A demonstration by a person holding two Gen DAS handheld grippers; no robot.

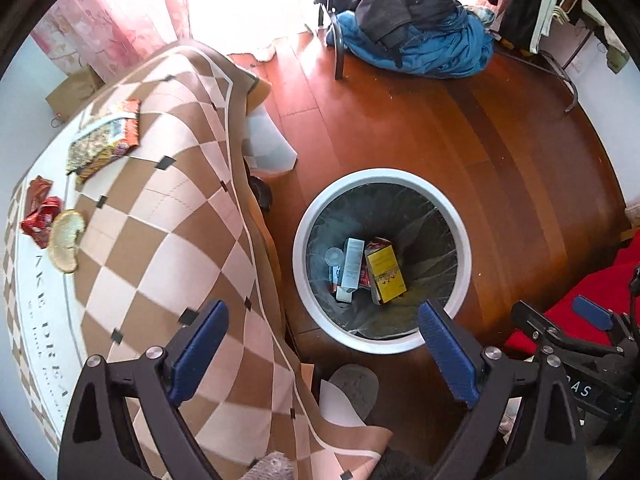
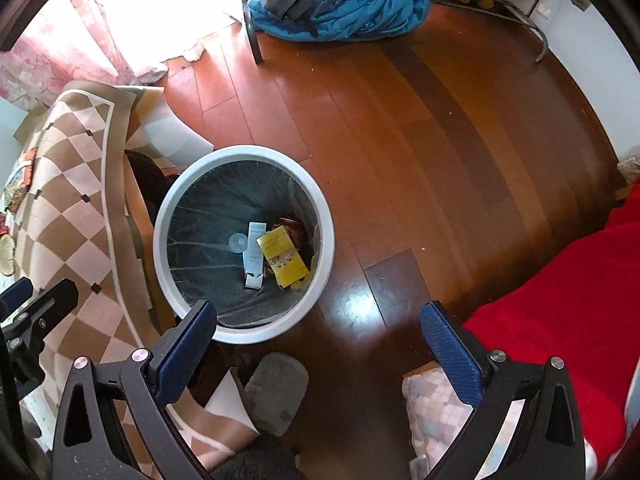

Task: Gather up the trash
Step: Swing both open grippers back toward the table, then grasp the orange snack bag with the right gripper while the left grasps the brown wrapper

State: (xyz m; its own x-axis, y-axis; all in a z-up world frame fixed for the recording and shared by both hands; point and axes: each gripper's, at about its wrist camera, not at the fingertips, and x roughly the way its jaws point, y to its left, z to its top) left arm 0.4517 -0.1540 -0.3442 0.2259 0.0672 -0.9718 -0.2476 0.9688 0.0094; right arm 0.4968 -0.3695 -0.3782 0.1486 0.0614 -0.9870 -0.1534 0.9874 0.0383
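A round white trash bin (image 1: 464,248) (image 2: 328,240) with a dark liner stands on the wooden floor beside the table. Inside lie a yellow box (image 1: 387,276) (image 2: 283,258), a white box (image 1: 353,264) (image 2: 254,254) and a clear lid. On the checkered tablecloth (image 1: 160,232) rest a colourful snack bag (image 1: 105,140), red wrappers (image 1: 40,216) and a fruit peel (image 1: 66,246). My left gripper (image 1: 324,356) hangs open over the table edge and bin, holding nothing. My right gripper (image 2: 320,354) is open above the bin's near rim, also holding nothing.
A blue quilt with dark clothes (image 1: 416,36) lies piled at the far side by a chair leg (image 1: 339,52). A red blanket (image 2: 560,320) covers the right. A grey slipper (image 2: 276,392) sits below the bin. Pink curtains (image 1: 112,20) hang behind the table.
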